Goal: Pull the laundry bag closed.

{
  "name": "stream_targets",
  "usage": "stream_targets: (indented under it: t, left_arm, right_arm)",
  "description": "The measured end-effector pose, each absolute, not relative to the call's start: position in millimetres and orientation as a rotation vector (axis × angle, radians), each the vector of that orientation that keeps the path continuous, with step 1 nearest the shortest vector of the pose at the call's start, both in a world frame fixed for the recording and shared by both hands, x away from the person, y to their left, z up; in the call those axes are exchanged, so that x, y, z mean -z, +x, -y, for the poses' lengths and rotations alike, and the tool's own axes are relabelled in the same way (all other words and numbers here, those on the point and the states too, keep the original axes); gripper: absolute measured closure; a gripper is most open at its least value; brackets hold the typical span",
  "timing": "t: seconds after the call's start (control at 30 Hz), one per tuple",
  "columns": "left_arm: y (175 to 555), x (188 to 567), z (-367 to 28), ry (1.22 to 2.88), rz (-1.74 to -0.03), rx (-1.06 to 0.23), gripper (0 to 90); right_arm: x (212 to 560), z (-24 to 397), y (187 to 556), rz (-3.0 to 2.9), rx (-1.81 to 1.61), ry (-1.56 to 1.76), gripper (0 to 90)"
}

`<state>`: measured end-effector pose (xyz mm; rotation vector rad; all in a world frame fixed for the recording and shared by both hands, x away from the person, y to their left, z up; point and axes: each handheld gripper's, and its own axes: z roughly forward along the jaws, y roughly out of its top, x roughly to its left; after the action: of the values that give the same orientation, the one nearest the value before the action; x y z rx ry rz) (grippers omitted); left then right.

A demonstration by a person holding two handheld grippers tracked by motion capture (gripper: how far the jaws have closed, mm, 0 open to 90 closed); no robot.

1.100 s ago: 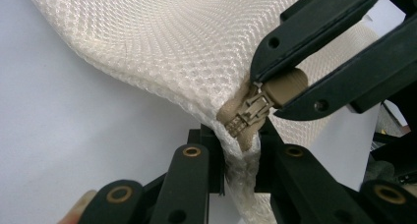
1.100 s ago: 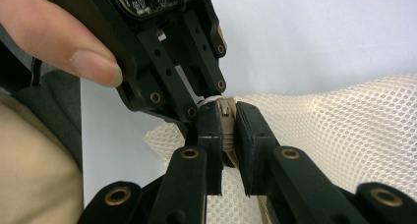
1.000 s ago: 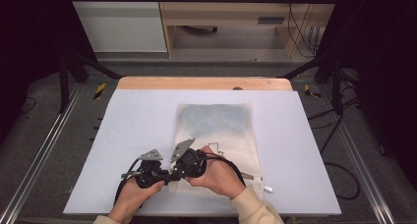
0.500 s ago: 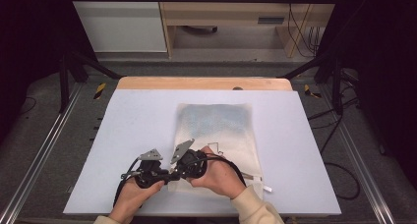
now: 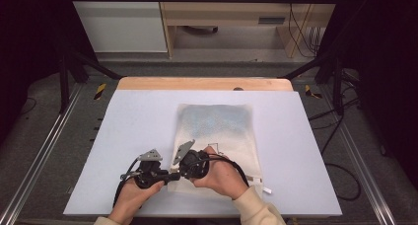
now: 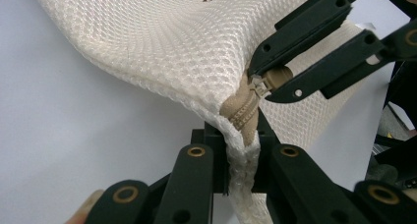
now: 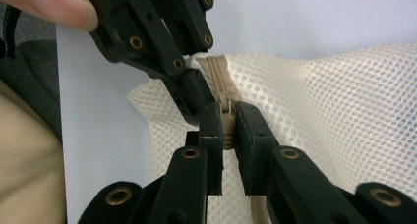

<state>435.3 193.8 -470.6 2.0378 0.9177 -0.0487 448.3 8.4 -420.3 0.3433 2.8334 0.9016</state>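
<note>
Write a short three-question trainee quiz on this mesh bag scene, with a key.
1. True or false: the left gripper is shut on the mesh bag at its corner seam.
2. What does the right gripper pinch? A. a cable B. the zipper pull C. the table edge
3. Fill in: in the high view, both grippers work at the bag's ____ left corner.

Key: 1 true; 2 B; 3 near.

White table [image 5: 128, 136]; wooden strip [image 5: 204, 83] along far edge; cabinet [image 5: 118, 25] behind.
</note>
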Motion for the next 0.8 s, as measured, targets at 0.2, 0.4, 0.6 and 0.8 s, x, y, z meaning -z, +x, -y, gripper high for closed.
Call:
stream_targets:
  t: [0.2,0.4,0.6,0.8]
  left_arm:
    - [434.6,470.7,-192.6,2.042,-0.913,0.042,83.1]
    - [434.1,470.4,-192.3,2.045,-0.910,0.044,83.1]
    - [434.2,469.8,-192.6,2.049,-0.905,0.041,83.0]
    - [434.1,469.7,-192.4,2.054,-0.900,0.042,83.0]
  right_arm:
    - [420.3,-5.1,448.8,-2.841,-0.903,0.347,82.3]
    - [421.6,-2.0,449.5,-2.853,-0.888,0.350,82.3]
    - [422.4,1.7,450.4,-2.852,-0.884,0.362,82.3]
    - [424.2,5.3,450.9,-2.856,-0.880,0.376,82.3]
